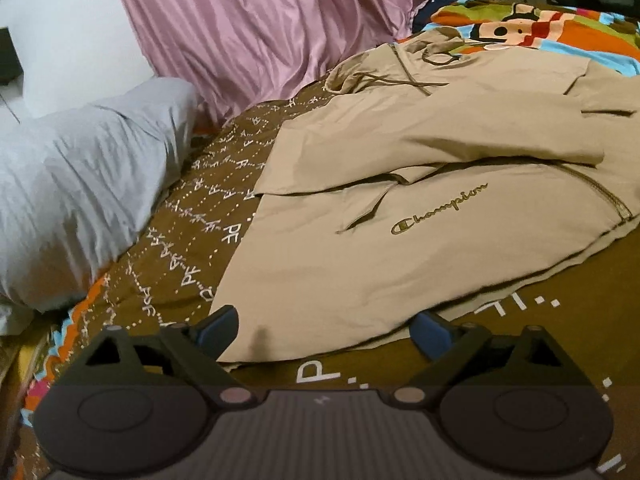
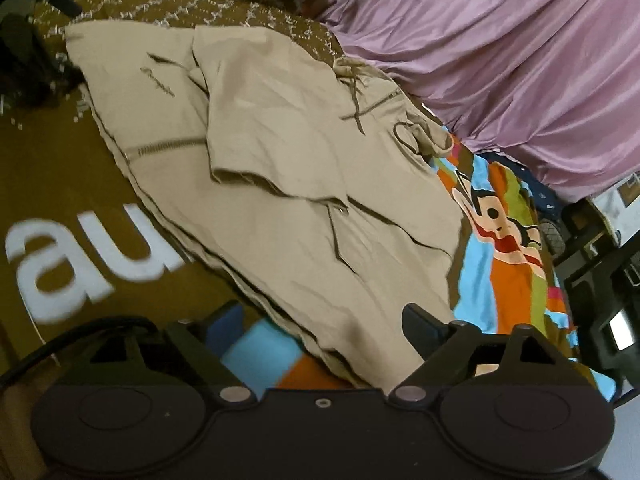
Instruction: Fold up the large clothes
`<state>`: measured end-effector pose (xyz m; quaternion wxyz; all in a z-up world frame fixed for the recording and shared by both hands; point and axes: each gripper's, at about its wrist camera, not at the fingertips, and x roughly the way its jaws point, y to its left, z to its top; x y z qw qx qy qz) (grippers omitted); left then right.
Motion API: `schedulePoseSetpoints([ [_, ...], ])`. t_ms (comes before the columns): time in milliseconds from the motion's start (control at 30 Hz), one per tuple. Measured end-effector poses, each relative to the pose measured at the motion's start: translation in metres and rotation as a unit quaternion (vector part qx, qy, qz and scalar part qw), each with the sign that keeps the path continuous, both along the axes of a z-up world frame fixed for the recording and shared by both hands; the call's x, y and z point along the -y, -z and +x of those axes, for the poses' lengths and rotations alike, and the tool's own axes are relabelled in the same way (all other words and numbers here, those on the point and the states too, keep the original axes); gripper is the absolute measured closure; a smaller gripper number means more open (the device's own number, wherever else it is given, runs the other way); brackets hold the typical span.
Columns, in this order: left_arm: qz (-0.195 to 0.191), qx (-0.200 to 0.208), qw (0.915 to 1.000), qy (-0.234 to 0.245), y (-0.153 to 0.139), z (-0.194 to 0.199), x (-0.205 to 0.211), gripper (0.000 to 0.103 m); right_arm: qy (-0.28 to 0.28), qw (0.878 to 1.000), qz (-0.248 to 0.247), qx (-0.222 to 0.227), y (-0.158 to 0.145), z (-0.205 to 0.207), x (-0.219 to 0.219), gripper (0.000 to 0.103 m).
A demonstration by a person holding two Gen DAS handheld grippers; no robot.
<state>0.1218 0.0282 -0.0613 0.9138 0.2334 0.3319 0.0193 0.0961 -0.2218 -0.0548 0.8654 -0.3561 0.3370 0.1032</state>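
Both pairs of jaws stand wide and hold nothing: our left gripper hovers over the near hem of the beige hoodie, and our right gripper hovers over an edge of the same garment, with cloth showing between the fingers but no pad pressing on it. We see the hoodie lying spread on the bed, a sleeve already laid across its body above the stitched chest logo, its drawstrings loose near the hood. Under it lies a brown bedspread with white lettering, and past that a bright cartoon-print blanket. A grey pillow and a heap of pink fabric sit beyond. We judge the folding is partway done; next, each gripper needs to close on an edge and carry it over evenly, keeping the layers from bunching.
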Motion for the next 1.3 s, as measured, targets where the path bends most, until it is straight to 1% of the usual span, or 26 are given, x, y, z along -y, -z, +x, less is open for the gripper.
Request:
schedulePoseSetpoints([
  [33,-0.001,0.001,1.0,-0.001,0.0,0.0,0.0,0.009,0.003,1.0,0.001,-0.003,0.0,0.001,0.003,0.016],
  [100,0.001,0.003,1.0,0.001,0.0,0.0,-0.001,0.012,0.013,1.0,0.006,-0.004,0.0,0.005,0.006,0.021],
  [133,0.003,0.004,1.0,0.002,0.0,-0.001,0.0,0.014,0.018,1.0,0.011,-0.001,0.001,0.008,0.009,0.027],
  [167,0.005,0.006,1.0,0.003,0.001,-0.001,0.0,0.02,0.022,1.0,0.02,-0.001,0.001,0.011,0.01,0.034],
  [200,0.008,0.009,0.9999,0.004,0.001,-0.002,0.001,0.025,0.027,0.999,0.031,-0.004,0.001,0.014,0.011,0.039],
  [233,0.014,0.019,0.9997,0.005,0.0,-0.003,0.002,0.033,0.032,0.998,0.049,-0.01,0.002,0.017,0.012,0.055],
  [267,0.023,0.03,0.9993,0.004,0.0,-0.004,0.003,0.046,0.037,0.997,0.065,-0.014,0.002,0.019,0.013,0.065],
  [300,0.034,0.041,0.9986,0.003,0.0,-0.005,0.005,0.056,0.045,0.995,0.086,-0.017,0.002,0.02,0.014,0.067],
  [333,0.036,0.045,0.9983,0.004,-0.001,-0.005,0.006,0.072,0.053,0.993,0.101,-0.015,0.001,0.02,0.015,0.07],
  [367,0.028,0.044,0.9986,0.007,-0.002,-0.005,0.006,0.082,0.06,0.992,0.113,-0.009,-0.001,0.019,0.015,0.076],
  [400,0.016,0.04,0.999,0.01,-0.002,-0.004,0.005,0.085,0.065,0.99,0.124,-0.003,-0.004,0.018,0.016,0.08],
  [433,0.012,0.037,0.9992,0.013,-0.003,-0.003,0.005,0.092,0.07,0.988,0.138,0.002,-0.007,0.017,0.019,0.085],
  [467,0.014,0.037,0.9991,0.014,-0.003,-0.003,0.005,0.096,0.078,0.986,0.151,0.007,-0.011,0.017,0.021,0.089],
  [533,0.017,0.045,0.9987,0.014,-0.008,-0.005,0.005,0.101,0.091,0.98,0.176,0.023,-0.022,0.015,0.026,0.094],
  [600,0.009,0.059,0.9981,0.013,-0.019,-0.009,0.004,0.102,0.099,0.974,0.199,0.042,-0.035,0.012,0.029,0.096],
  [700,-0.011,0.063,0.9978,0.016,-0.037,-0.013,0.0,0.102,0.094,0.966,0.232,0.059,-0.057,0.01,0.033,0.098],
  [733,-0.014,0.064,0.9977,0.018,-0.042,-0.014,-0.001,0.102,0.087,0.966,0.236,0.063,-0.065,0.009,0.032,0.098],
  [867,-0.004,0.06,0.9979,0.025,-0.056,-0.025,-0.002,0.103,0.057,0.969,0.228,0.074,-0.089,-0.005,0.029,0.099],
  [1000,0.011,0.057,0.997,0.051,-0.076,-0.057,0.0,0.103,0.026,0.974,0.211,0.074,-0.108,-0.036,0.034,0.099],
  [1067,0.014,0.042,0.9969,0.065,-0.086,-0.078,0.0,0.102,0.009,0.978,0.197,0.067,-0.117,-0.062,0.033,0.099],
  [1133,0.007,0.02,0.9969,0.076,-0.097,-0.103,0.0,0.102,-0.008,0.982,0.181,0.055,-0.129,-0.091,0.033,0.099],
  [1233,-0.026,-0.017,0.9957,0.087,-0.106,-0.131,-0.005,0.102,-0.022,0.984,0.173,0.027,-0.143,-0.132,0.034,0.099],
  [1300,-0.054,-0.043,0.9936,0.09,-0.103,-0.137,-0.009,0.102,-0.022,0.985,0.171,0.002,-0.144,-0.146,0.036,0.099],
])
